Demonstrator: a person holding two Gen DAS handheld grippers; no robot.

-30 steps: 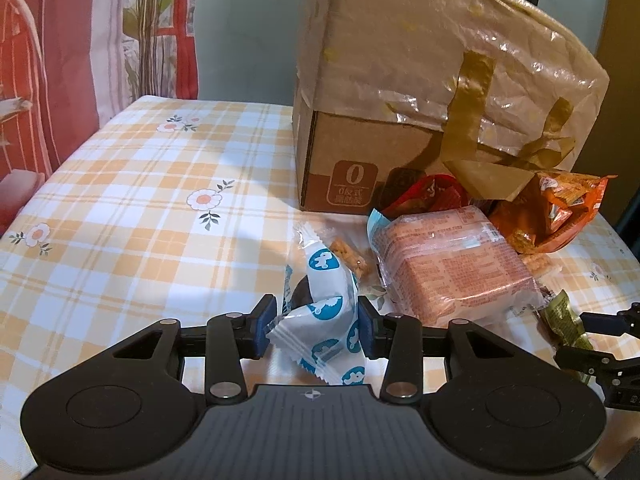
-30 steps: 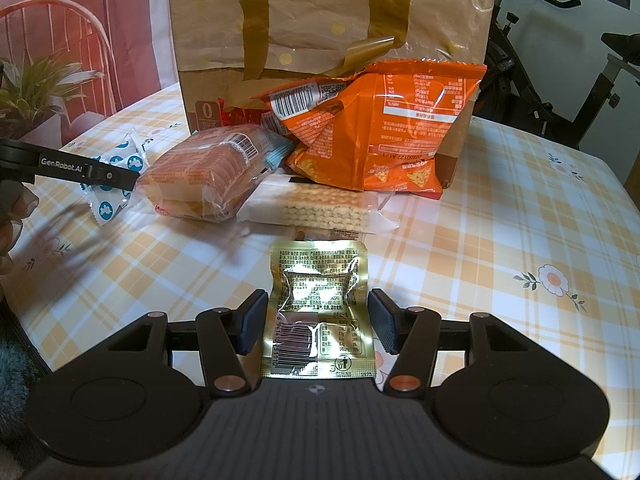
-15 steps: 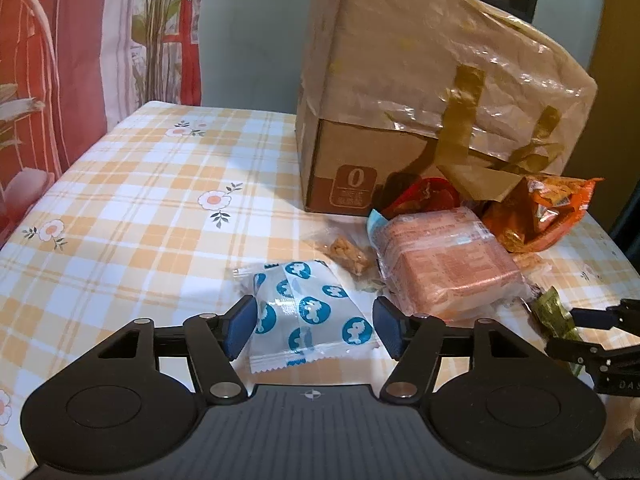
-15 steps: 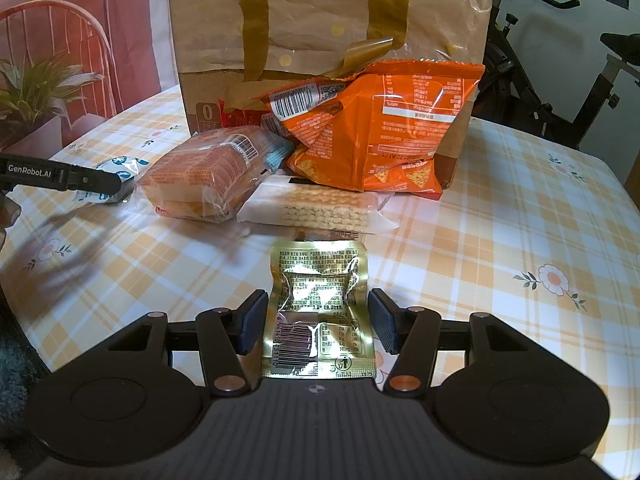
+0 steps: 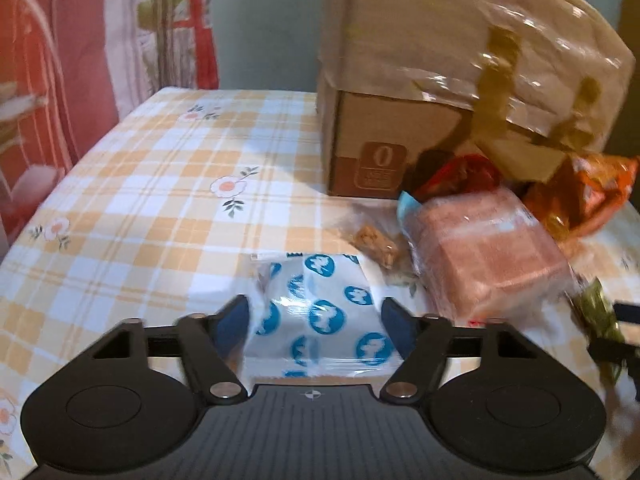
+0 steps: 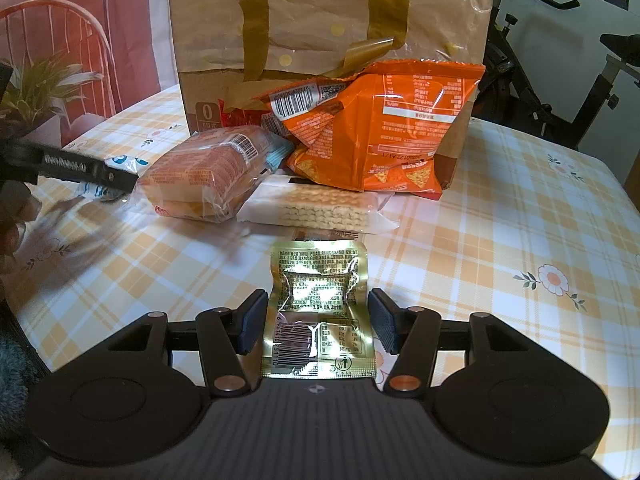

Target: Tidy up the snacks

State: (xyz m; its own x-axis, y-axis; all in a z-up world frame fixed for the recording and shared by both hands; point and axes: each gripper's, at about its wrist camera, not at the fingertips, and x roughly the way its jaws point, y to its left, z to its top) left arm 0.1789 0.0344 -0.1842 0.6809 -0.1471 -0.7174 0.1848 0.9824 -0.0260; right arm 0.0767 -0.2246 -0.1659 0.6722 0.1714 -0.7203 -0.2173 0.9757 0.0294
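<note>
A white packet with blue dots lies flat on the checked tablecloth between the fingers of my left gripper, which is open around it. A gold foil packet lies between the fingers of my right gripper, also open. A pile of snacks sits ahead: a pink wrapped cake pack, an orange chip bag, a wafer pack and a small nut bar. The left gripper shows in the right wrist view.
A tall brown paper bag stands behind the snack pile. The checked tablecloth stretches to the left. A chair and a plant stand beyond the table's left side, and exercise equipment beyond its right.
My left gripper let go of the white and blue packet, which now lies flat on the cloth, and its fingers spread wider. The right gripper and gold packet have not moved.
</note>
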